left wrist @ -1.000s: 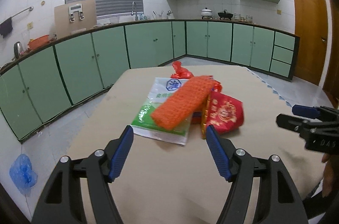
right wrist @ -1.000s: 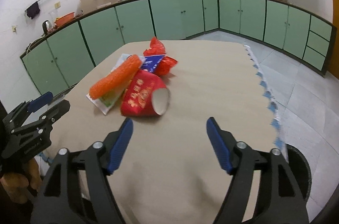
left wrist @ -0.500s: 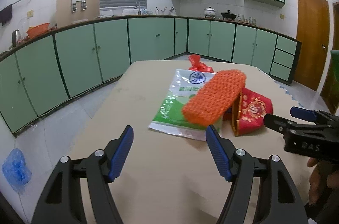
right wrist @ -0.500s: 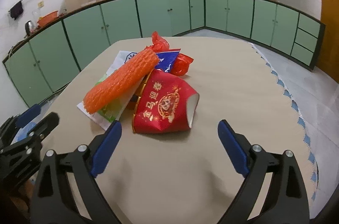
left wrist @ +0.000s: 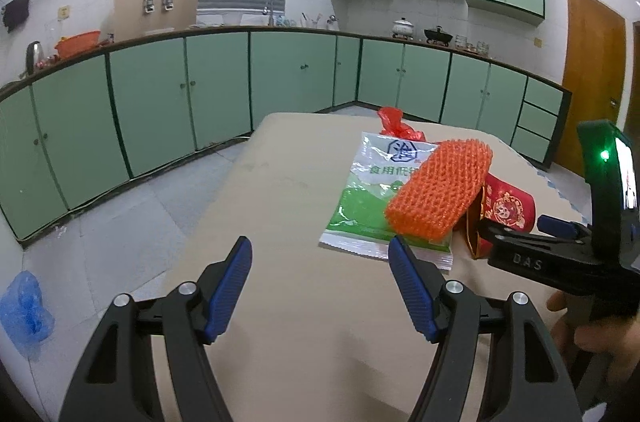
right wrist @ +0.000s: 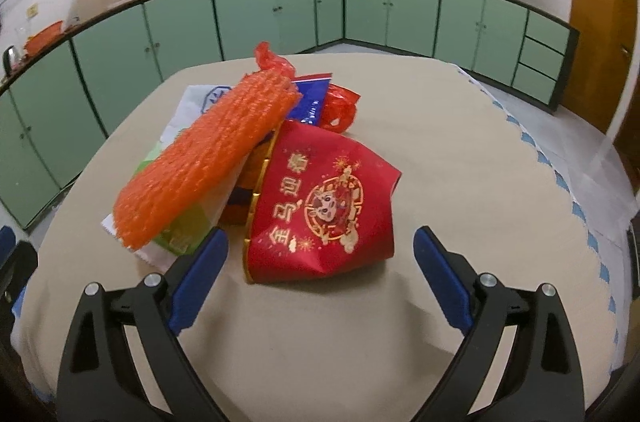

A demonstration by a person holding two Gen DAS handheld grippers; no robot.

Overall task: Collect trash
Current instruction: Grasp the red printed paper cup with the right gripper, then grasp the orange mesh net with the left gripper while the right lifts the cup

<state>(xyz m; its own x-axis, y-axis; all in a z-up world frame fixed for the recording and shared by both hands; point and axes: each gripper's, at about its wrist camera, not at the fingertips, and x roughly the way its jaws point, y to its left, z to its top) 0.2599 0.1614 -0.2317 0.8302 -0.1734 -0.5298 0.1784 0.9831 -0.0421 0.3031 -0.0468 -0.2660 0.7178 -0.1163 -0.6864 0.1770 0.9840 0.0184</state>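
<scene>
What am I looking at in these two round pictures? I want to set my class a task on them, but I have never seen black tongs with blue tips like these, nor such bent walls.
No robot here: a person holds a hand-operated two-finger gripper in each hand, and each gripper carries a wide-angle camera looking along its fingers, which bends the kitchen walls. One picture comes from the left gripper, the other from the right gripper. Both are open and hold nothing. On the beige table lies a pile of trash: a crushed red paper cup with gold print, an orange foam net sleeve leaning over a green and white plastic bag, a blue wrapper and crumpled red plastic. The right gripper is nearest the cup.
</scene>
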